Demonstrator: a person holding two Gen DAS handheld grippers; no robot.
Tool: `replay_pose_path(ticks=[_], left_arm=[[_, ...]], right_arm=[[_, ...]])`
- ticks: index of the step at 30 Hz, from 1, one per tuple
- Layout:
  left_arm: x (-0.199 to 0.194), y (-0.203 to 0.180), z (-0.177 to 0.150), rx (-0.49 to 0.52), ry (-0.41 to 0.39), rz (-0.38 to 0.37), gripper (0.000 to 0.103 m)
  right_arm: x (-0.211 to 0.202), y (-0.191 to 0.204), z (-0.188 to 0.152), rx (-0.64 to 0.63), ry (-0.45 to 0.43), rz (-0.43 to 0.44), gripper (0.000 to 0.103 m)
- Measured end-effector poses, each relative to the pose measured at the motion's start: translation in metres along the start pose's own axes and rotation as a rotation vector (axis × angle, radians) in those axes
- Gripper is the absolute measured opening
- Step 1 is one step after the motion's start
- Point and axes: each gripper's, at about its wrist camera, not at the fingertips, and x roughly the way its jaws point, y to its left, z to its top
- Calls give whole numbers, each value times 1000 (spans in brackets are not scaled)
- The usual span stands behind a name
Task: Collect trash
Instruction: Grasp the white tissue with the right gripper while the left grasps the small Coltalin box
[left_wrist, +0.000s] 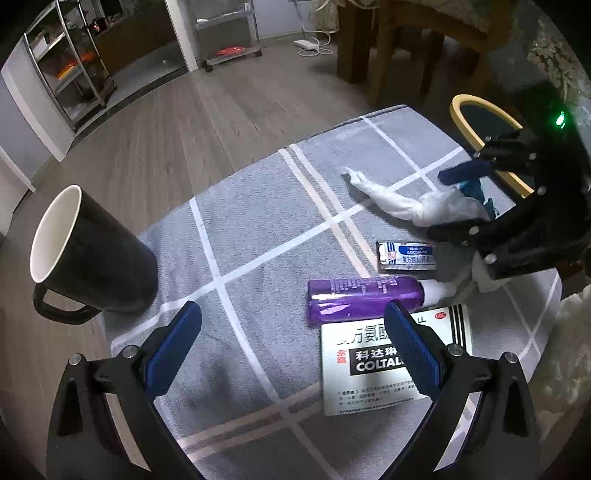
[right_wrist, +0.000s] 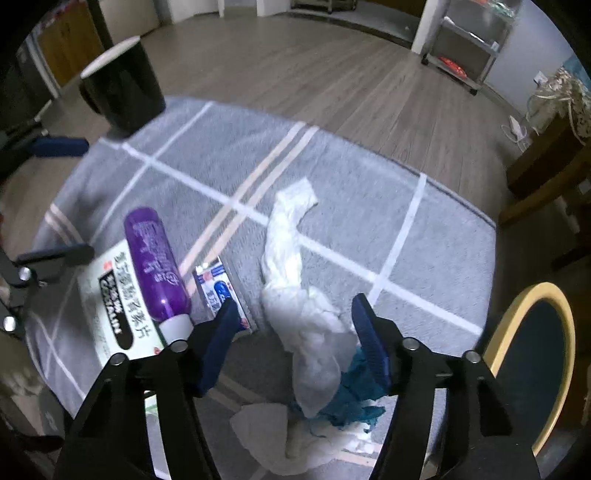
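A crumpled white tissue (right_wrist: 291, 273) lies on the grey checked cloth (right_wrist: 351, 192), with a teal scrap (right_wrist: 351, 398) and more white paper (right_wrist: 266, 432) near it. My right gripper (right_wrist: 295, 325) is open, its fingers on either side of the tissue's near end. It also shows in the left wrist view (left_wrist: 458, 199) over the tissue (left_wrist: 391, 199). My left gripper (left_wrist: 295, 332) is open and empty above the cloth, next to a purple bottle (left_wrist: 362, 299), a white medicine box (left_wrist: 373, 369) and a small blister pack (left_wrist: 406, 256).
A black mug (left_wrist: 92, 254) stands at the cloth's left corner. A yellow-rimmed chair (right_wrist: 532, 354) stands to the right of the table. Wooden floor, metal shelves (left_wrist: 70, 70) and wooden furniture (left_wrist: 406, 44) lie beyond.
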Motion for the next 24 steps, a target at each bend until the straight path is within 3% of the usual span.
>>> replay_pose_path(ticks=[1, 3, 5, 13, 16, 18, 24], left_arm=[[1, 0, 0, -3, 2, -3, 97], [2, -2, 1, -7, 5, -12, 97], [4, -5, 2, -2, 7, -14, 97], [3, -24, 13, 25, -19, -59, 97], [11, -35, 19, 46, -19, -106, 97], [20, -44, 23, 62, -13, -97, 97], [42, -63, 31, 31, 17, -152, 97]], right_arm=[[3, 0, -1, 1, 12, -3, 56], [7, -1, -3, 0, 42, -1, 38], [5, -2, -3, 4, 43, 3, 34], [-35, -26, 8, 146, -71, 87, 32], [-47, -38, 8, 191, -89, 73, 32], [-57, -51, 7, 258, -100, 75, 32], [-78, -94, -4, 446, -138, 81, 32]])
